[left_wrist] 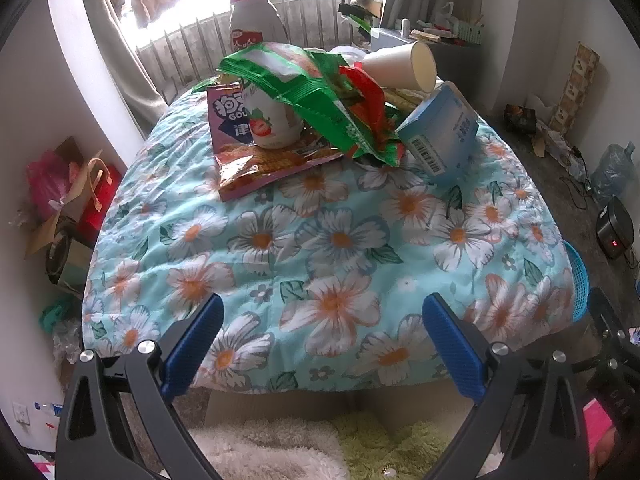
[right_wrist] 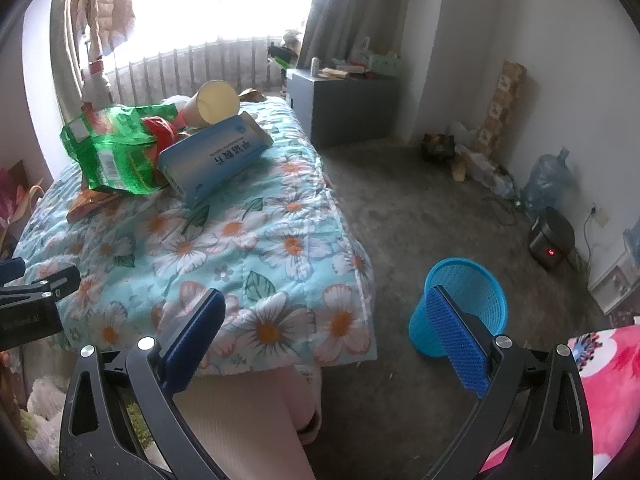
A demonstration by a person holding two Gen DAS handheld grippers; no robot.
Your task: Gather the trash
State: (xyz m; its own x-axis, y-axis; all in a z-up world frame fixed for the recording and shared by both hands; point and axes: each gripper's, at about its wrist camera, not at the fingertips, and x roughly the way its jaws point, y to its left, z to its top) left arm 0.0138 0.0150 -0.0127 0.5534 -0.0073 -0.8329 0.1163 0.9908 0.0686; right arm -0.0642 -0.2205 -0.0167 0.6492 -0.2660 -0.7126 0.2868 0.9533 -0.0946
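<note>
Both claws are standing wide and empty: the left gripper [left_wrist: 322,344] is hanging over the near edge of the flowered quilt [left_wrist: 328,240], and the right gripper [right_wrist: 324,340] is looking past the quilt's near right corner toward the blue wastebasket [right_wrist: 460,304] on the floor. The trash is lying heaped toward the far edge of the quilt: a green snack bag [left_wrist: 304,92], a pale blue box [left_wrist: 440,136], a paper cup [left_wrist: 400,66] tipped on its side, a small yoghurt bottle [left_wrist: 272,124] and a purple wrapper [left_wrist: 264,156] under it. Probably the box, nearest and firmest, is making the best first grab; crinkly bags are likely asking for a pinch at a fold. Around it, grey carpet is spreading to a dark cabinet [right_wrist: 340,104] under the curtained window.
</note>
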